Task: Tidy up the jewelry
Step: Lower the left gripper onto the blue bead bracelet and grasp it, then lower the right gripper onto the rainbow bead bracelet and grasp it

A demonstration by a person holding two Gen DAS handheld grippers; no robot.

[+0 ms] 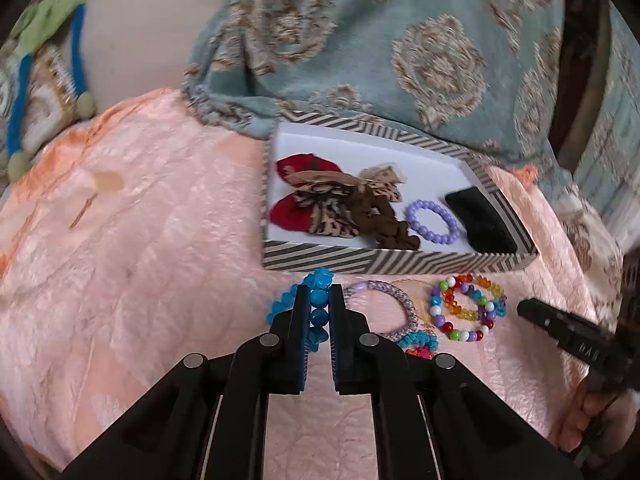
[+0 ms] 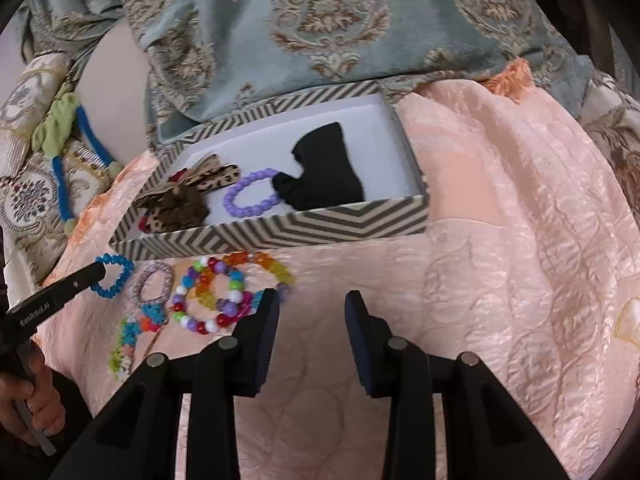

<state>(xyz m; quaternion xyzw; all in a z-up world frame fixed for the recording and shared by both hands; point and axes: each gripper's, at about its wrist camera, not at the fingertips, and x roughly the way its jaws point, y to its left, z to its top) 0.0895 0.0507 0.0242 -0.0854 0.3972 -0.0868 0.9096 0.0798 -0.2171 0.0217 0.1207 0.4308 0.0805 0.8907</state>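
Because my left claw point(image 1: 319, 312) pinches the blue bead bracelet point(image 1: 316, 280) by a few beads, just before the chevron box point(image 1: 320, 260), lifting may let it slip out; right claw point(image 2: 312, 304) stands open, empty.

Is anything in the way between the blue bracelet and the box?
Only the box's own striped front wall. The left gripper is shut on the blue bracelet just in front of it, so the bracelet must go up over that wall. Free white floor shows inside.
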